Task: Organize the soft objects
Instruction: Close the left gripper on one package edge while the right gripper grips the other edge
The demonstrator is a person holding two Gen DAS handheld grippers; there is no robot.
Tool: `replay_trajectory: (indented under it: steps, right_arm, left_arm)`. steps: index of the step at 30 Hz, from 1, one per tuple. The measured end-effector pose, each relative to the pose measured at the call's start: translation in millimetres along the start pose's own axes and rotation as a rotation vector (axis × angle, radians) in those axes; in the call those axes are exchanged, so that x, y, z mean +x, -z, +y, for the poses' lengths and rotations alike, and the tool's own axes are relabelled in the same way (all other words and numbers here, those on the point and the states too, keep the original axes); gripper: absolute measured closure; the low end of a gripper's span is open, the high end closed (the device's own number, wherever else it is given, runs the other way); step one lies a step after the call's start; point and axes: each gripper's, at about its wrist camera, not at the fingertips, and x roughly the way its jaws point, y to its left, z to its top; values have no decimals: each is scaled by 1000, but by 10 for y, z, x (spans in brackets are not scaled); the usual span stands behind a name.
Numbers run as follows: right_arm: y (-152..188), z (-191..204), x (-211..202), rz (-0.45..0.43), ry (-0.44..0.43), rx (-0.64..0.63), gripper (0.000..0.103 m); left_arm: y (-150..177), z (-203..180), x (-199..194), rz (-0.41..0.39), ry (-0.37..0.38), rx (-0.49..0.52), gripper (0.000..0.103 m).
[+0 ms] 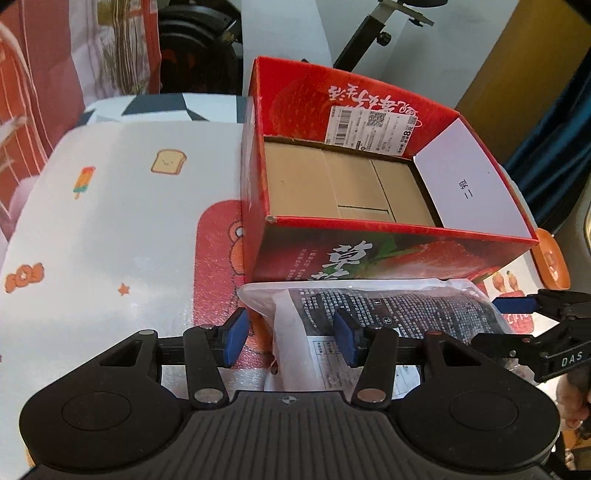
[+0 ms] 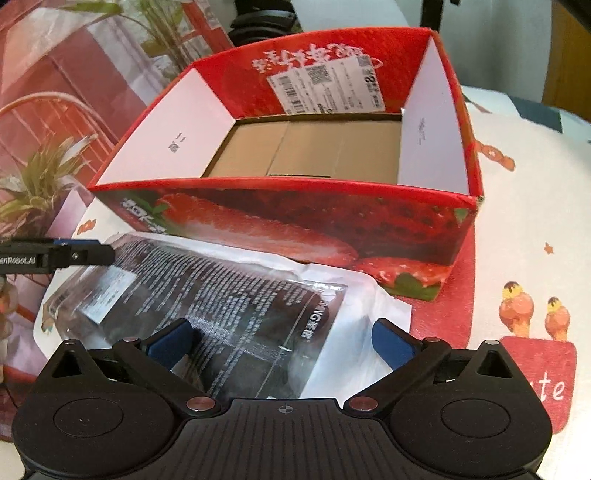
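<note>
A soft clear plastic package with a dark printed insert (image 1: 388, 314) (image 2: 236, 295) lies on the table just in front of an open red strawberry box (image 1: 369, 173) (image 2: 303, 155). The box is empty, with a brown cardboard floor. My left gripper (image 1: 291, 338) is open, its fingers straddling the package's left end. My right gripper (image 2: 284, 341) is open wide around the package's right end. Each gripper also shows at the edge of the other's view: the right gripper in the left wrist view (image 1: 532, 321), the left one in the right wrist view (image 2: 74, 254).
The table has a white cloth with cartoon prints (image 1: 110, 221) (image 2: 524, 229). A patterned red curtain and plant picture (image 2: 55, 129) stand behind on the left. A black stand (image 1: 373, 33) rises behind the box.
</note>
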Motion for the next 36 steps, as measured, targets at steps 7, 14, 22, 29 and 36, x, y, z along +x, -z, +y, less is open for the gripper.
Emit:
replay_trajectory:
  steps: [7,14,22,29,36]
  right_arm:
    - [-27,-238,-15,23,-5,98,1]
    - [-79,-398,88,55,-51,194,1]
    - [-77,-458,147,67,-50,235,1]
    - [-112,-395,178,62,-59,219,0]
    - [-100,-405,144,51,-69,231,5]
  left_arm:
    - [-10,0,12,8,15,-4,49]
    - [-6,-4,69,25,48,-33,45]
    - [-13,-46,155,50,86,-31,41]
    - [-24,-109,225,45,48,-11,38]
    - [-21,-143,245,33,25,-13,38]
